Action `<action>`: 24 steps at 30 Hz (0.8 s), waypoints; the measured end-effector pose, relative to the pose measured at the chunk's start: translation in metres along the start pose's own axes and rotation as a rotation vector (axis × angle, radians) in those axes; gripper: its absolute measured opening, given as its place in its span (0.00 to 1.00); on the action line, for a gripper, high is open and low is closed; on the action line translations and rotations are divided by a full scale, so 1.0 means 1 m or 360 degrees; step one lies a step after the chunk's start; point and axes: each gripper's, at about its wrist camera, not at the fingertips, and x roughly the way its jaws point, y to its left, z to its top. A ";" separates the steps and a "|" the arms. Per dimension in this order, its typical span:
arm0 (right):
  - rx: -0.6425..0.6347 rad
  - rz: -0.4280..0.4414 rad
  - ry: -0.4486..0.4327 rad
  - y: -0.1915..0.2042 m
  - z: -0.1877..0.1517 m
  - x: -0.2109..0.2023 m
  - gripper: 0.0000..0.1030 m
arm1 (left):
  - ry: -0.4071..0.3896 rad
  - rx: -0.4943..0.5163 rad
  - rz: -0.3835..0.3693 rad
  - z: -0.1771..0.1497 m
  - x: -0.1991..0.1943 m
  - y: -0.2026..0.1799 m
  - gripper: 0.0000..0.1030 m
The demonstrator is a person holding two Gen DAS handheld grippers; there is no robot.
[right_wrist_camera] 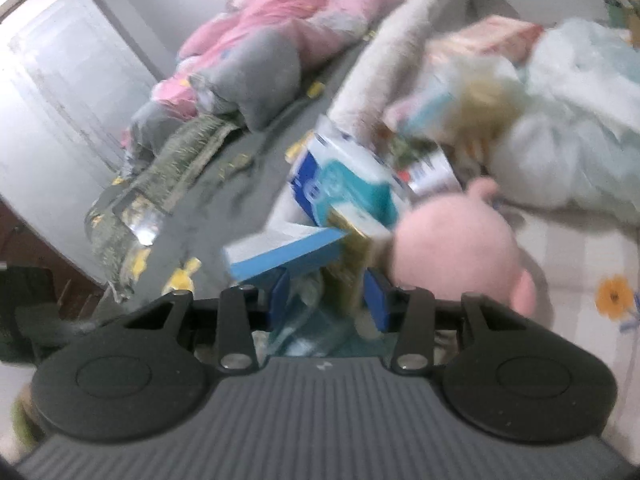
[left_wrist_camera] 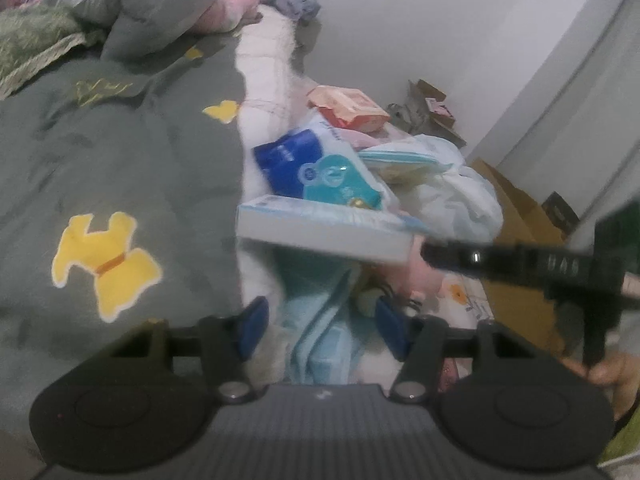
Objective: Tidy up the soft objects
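Observation:
My left gripper [left_wrist_camera: 322, 326] hangs over the bed's edge with its blue pads apart. A light blue cloth [left_wrist_camera: 320, 344] lies below the gap, and neither pad presses on it. A flat white-and-blue box [left_wrist_camera: 320, 232] sits just ahead, and the black finger of my right gripper [left_wrist_camera: 500, 260] reaches its right end. In the right wrist view, my right gripper [right_wrist_camera: 326, 300] has a gold pack [right_wrist_camera: 348, 272] and clear plastic filling its gap. Blur hides whether the pads press on them. A pink plush toy [right_wrist_camera: 452, 248] lies right beside it.
A grey-green duvet [left_wrist_camera: 120, 180] with yellow dog shapes covers the bed. A blue-and-teal tissue pack [left_wrist_camera: 316, 168], an orange pack [left_wrist_camera: 348, 108] and a white plastic bag [left_wrist_camera: 452, 184] are piled ahead. A cardboard box [left_wrist_camera: 516, 208] stands on the right. A pink quilt [right_wrist_camera: 296, 12] is heaped far back.

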 end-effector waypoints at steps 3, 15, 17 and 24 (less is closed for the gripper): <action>-0.0067 0.0109 0.0118 0.005 0.003 -0.004 0.40 | -0.0004 0.0020 -0.0026 -0.002 -0.003 -0.003 0.59; -0.0106 0.0054 0.0131 0.004 0.010 0.029 0.40 | 0.0168 -0.0112 -0.0083 -0.013 0.029 0.004 0.62; -0.0080 0.0006 0.0178 0.001 0.001 0.040 0.40 | 0.0199 -0.0082 -0.0074 -0.018 0.034 0.000 0.62; 0.0045 -0.0038 0.0202 -0.016 -0.033 0.022 0.40 | 0.0311 0.0144 -0.0097 -0.033 0.038 -0.023 0.63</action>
